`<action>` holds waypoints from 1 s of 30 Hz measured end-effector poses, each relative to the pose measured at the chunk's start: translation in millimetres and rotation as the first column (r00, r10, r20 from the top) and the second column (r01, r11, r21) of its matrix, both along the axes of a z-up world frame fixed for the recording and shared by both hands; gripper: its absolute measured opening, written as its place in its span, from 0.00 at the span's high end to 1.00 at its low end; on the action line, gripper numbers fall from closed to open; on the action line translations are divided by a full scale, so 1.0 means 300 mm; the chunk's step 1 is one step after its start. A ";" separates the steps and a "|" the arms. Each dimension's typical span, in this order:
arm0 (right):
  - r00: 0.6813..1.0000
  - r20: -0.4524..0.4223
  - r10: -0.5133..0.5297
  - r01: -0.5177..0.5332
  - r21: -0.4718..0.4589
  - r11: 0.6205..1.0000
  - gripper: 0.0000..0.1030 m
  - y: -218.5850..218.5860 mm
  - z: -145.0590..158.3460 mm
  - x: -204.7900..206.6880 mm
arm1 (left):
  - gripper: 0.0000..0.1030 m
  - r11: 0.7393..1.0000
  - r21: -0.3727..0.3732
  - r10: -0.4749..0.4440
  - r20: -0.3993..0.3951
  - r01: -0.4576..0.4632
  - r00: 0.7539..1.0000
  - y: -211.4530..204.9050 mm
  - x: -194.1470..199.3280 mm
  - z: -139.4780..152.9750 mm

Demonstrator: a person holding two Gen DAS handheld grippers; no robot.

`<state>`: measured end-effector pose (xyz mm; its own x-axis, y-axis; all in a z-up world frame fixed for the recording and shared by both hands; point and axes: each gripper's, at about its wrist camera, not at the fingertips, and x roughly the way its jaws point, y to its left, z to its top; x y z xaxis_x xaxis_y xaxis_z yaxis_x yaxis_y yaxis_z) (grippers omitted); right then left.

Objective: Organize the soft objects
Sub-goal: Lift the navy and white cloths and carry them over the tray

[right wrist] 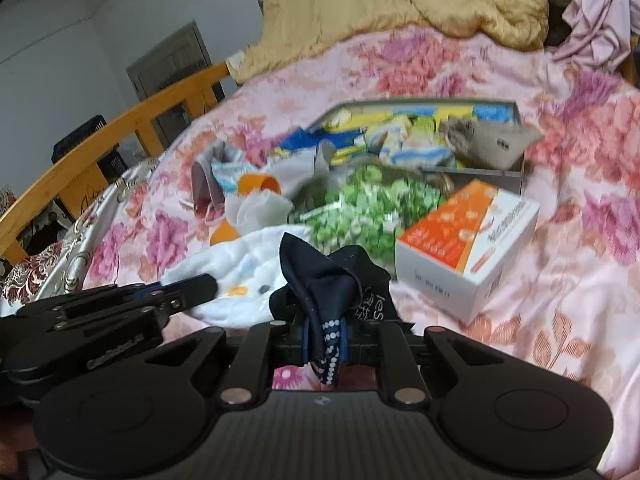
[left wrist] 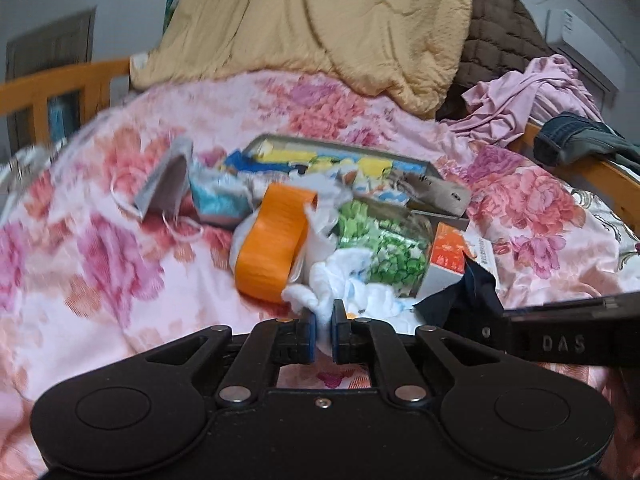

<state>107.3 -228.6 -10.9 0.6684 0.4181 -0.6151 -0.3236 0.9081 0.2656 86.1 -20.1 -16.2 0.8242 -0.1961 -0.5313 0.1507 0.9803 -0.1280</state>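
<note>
The white cloth [left wrist: 340,284] lies crumpled on the floral bedspread [left wrist: 120,280] just in front of the heap of things at the middle of the bed, and we have one fold of it pinched between the closed blue pads of the left gripper [left wrist: 323,330]. Just to its right we hold the dark navy cloth [right wrist: 320,280], bunched upward, with its dotted band hanging down between the fingers of the right gripper [right wrist: 324,338], which are clamped on it. In the right wrist view the two cloths touch, the navy one overlapping the white one's edge. Behind them sit a green patterned bag [right wrist: 360,212], an orange roll [left wrist: 272,240] resting on pale plastic, and an orange-and-white carton [right wrist: 468,244] to the right. Farther toward the head of the bed we see an open flat box [right wrist: 516,112] filled with colourful fabrics, and a tan quilt [left wrist: 312,20] piled beyond it.
</note>
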 end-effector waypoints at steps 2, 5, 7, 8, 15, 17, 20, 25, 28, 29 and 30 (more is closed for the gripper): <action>0.999 0.042 -0.002 0.002 0.004 1.000 0.85 -0.003 0.015 -0.008 | 0.94 1.000 0.021 -0.005 0.032 0.004 0.999 -0.005 -0.019 0.022; 0.995 0.100 -0.014 0.012 0.018 1.000 0.85 -0.012 0.036 -0.020 | 0.94 0.998 0.065 -0.008 0.082 0.003 0.997 -0.023 -0.043 0.057; 0.991 0.134 -0.024 0.020 0.029 0.999 0.85 -0.020 0.049 -0.028 | 0.94 0.996 0.085 -0.014 0.109 0.005 0.994 -0.032 -0.056 0.076; 0.988 0.150 -0.029 0.024 0.034 0.999 0.85 -0.023 0.055 -0.032 | 0.94 0.996 0.093 -0.021 0.120 0.010 0.993 -0.037 -0.062 0.084; 0.978 0.199 -0.062 0.051 0.058 0.997 0.85 -0.045 0.077 -0.033 | 0.94 0.968 0.243 -0.115 0.219 0.059 0.969 -0.104 -0.129 0.148; 0.976 0.209 -0.066 0.055 0.061 0.997 0.85 -0.050 0.083 -0.031 | 0.94 0.962 0.263 -0.138 0.238 0.073 0.961 -0.121 -0.147 0.165; 0.970 0.233 -0.071 0.059 0.058 0.997 0.86 -0.054 0.093 -0.035 | 0.94 0.961 0.263 -0.157 0.253 0.088 0.955 -0.138 -0.158 0.189; 0.952 0.293 -0.085 0.075 0.046 0.996 0.86 -0.062 0.122 -0.036 | 0.94 0.965 0.230 -0.184 0.265 0.123 0.947 -0.165 -0.134 0.215; 0.945 0.316 -0.087 0.075 0.050 0.996 0.86 -0.068 0.143 -0.007 | 0.94 0.966 0.221 -0.192 0.278 0.131 0.941 -0.179 -0.107 0.224; 0.944 0.318 -0.087 0.074 0.053 0.996 0.86 -0.072 0.150 0.013 | 0.94 0.967 0.216 -0.193 0.279 0.135 0.941 -0.183 -0.092 0.228; 0.943 0.321 -0.090 0.076 0.057 0.995 0.86 -0.076 0.155 0.031 | 0.94 0.968 0.209 -0.196 0.278 0.140 0.941 -0.187 -0.074 0.234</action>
<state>116.6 -251.4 35.6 0.8614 0.3742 -0.3434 -0.3225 0.9254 0.1993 64.1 -76.2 53.9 0.9124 -0.2670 -0.3103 0.3182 0.9395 0.1272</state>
